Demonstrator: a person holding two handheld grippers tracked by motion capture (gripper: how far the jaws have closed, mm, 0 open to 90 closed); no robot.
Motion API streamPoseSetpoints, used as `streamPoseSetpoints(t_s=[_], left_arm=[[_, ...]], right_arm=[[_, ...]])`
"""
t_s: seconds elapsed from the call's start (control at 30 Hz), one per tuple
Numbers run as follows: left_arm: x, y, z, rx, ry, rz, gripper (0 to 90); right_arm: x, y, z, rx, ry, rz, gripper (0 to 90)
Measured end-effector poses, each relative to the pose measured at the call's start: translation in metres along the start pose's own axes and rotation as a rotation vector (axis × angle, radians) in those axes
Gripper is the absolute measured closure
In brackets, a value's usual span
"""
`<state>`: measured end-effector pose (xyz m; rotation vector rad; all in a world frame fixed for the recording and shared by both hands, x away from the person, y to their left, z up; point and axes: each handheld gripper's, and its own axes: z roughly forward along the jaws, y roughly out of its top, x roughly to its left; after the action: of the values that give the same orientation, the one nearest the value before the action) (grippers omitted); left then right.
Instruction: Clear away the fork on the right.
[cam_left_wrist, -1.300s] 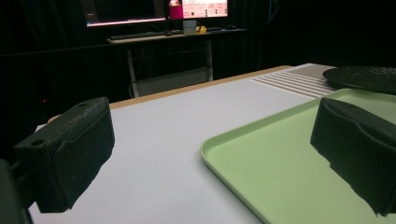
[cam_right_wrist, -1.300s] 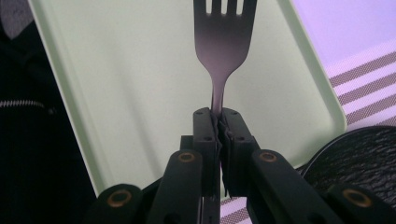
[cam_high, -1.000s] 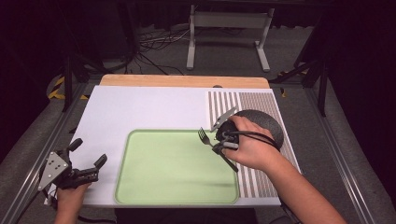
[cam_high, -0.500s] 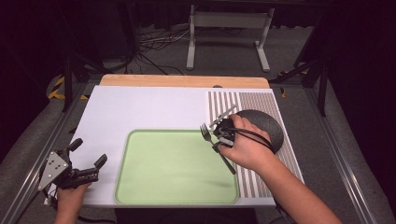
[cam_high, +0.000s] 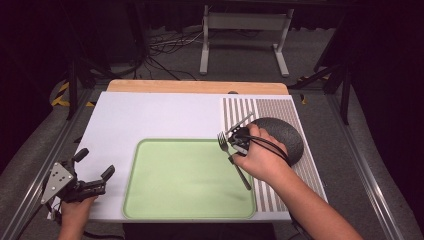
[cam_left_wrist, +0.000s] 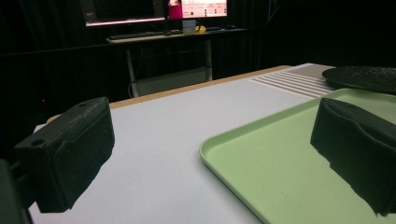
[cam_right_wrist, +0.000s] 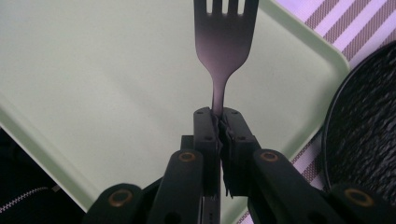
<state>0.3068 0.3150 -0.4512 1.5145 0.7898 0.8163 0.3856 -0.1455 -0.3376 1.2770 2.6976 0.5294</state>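
A metal fork (cam_high: 243, 178) hangs over the far right part of the light green tray (cam_high: 185, 175), tines pointing to the far side. My right gripper (cam_high: 230, 151) is shut on its neck just behind the tines. In the right gripper view the fork (cam_right_wrist: 225, 42) sticks out of the closed pads of my right gripper (cam_right_wrist: 219, 122) above the tray (cam_right_wrist: 93, 70). My left gripper (cam_high: 95, 162) rests at the near left of the table, open and empty. Seen from the left gripper (cam_left_wrist: 215, 154), the tray (cam_left_wrist: 280, 163) lies ahead to the right.
A dark round plate (cam_high: 282, 135) sits on the striped mat (cam_high: 240, 107) right of the tray, close to my right hand; it shows again as the plate (cam_right_wrist: 364, 116) and the plate (cam_left_wrist: 364, 77). A white mat (cam_high: 150, 115) covers the table's left and far part.
My right gripper has carried the fork a little toward the far right, nearer the tray's corner. The left gripper has stayed where it was.
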Motion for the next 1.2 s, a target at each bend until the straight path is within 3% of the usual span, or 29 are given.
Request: streamPoseSetpoints(t_s=[0.13, 0.43, 0.67, 1.2], left_arm=[[0.000, 0.000, 0.000, 0.000, -0.001, -0.002, 0.3], [0.000, 0.000, 0.000, 0.000, 0.001, -0.002, 0.3], [0.000, 0.000, 0.000, 0.002, 0.002, -0.003, 0.3], [0.000, 0.000, 0.000, 0.002, 0.002, -0.003, 0.3]], right_arm=[[-0.002, 0.000, 0.005, 0.012, 0.004, 0.045, 85.3], [-0.004, -0.001, 0.019, 0.061, 0.022, 0.065, 85.2], [-0.008, -0.004, 0.034, 0.110, 0.029, 0.113, 85.2], [-0.015, -0.006, 0.057, 0.128, 0.045, 0.120, 84.8]])
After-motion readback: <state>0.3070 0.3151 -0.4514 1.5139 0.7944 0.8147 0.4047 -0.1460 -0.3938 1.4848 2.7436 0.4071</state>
